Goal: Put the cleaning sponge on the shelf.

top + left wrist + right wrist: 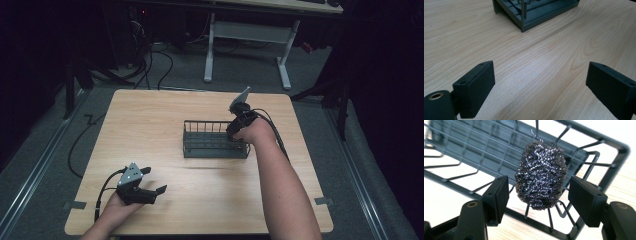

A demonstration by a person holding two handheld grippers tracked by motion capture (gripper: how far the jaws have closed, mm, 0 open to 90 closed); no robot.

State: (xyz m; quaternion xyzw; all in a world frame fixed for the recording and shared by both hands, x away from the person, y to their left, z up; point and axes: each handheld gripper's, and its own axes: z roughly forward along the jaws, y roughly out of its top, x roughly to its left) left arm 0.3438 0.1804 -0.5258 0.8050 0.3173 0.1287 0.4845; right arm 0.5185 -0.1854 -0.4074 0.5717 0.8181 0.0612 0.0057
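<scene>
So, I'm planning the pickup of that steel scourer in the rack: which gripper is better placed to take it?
Right. The right gripper is at the rack, jaws open either side of the steel scourer, apparently not touching. The left gripper sits open over bare table, away from the rack.

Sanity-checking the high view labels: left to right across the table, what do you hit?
Left gripper, near the front-left of the wooden table → dark wire rack at mid-table → right gripper at the rack's right end.

Rack (215, 140) mid-table (150, 120); scourer (541, 175) in rack, between right tongs (537, 195); left tongs (150, 189) near front-left.
</scene>
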